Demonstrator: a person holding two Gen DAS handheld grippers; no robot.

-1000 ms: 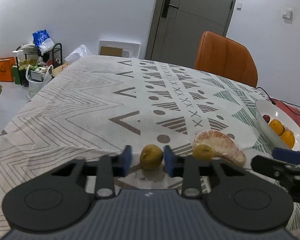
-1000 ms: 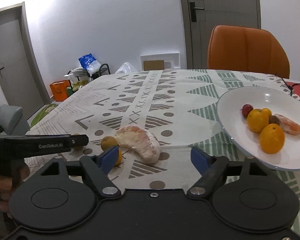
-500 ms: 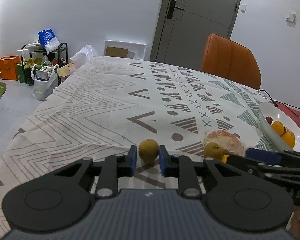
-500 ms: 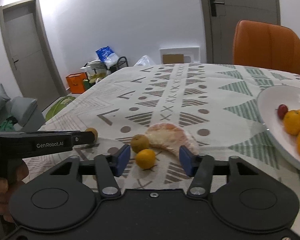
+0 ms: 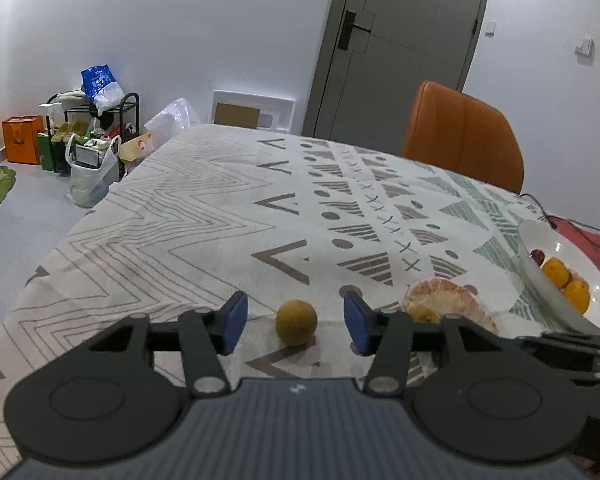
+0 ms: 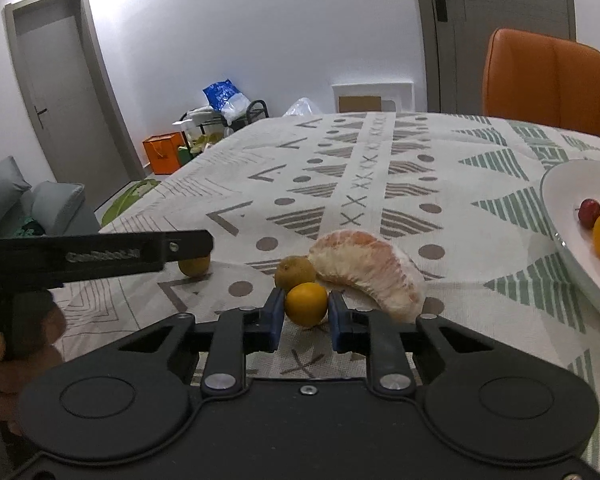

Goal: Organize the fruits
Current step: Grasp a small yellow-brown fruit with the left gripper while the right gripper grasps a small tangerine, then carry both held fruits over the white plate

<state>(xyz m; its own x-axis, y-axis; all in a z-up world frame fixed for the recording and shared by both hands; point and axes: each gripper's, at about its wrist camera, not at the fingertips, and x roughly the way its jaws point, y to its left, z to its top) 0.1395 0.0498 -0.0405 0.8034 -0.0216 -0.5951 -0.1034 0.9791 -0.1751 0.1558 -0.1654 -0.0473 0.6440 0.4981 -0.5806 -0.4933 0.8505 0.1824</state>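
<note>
My left gripper (image 5: pixel 295 322) is open, its jaws either side of a small brownish-yellow fruit (image 5: pixel 296 322) that rests on the tablecloth. My right gripper (image 6: pixel 306 312) is shut on a small orange fruit (image 6: pixel 306 303). Just beyond it lie another brownish fruit (image 6: pixel 294 272) and a large peeled pomelo segment (image 6: pixel 370 270), which also shows in the left wrist view (image 5: pixel 450 310). The white plate (image 6: pixel 560 216) at the right holds oranges and a small red fruit; it also shows in the left wrist view (image 5: pixel 548 280).
The table wears a patterned cloth (image 5: pixel 220 220). An orange chair (image 5: pixel 464 136) stands at the far side. A cable and red item (image 5: pixel 580 232) lie behind the plate. The left gripper's body (image 6: pixel 100 256) crosses the right wrist view.
My left gripper closed around the brownish fruit, then opened again, leaving it on the cloth. My right gripper moved left from the pomelo and closed on the small orange fruit.
</note>
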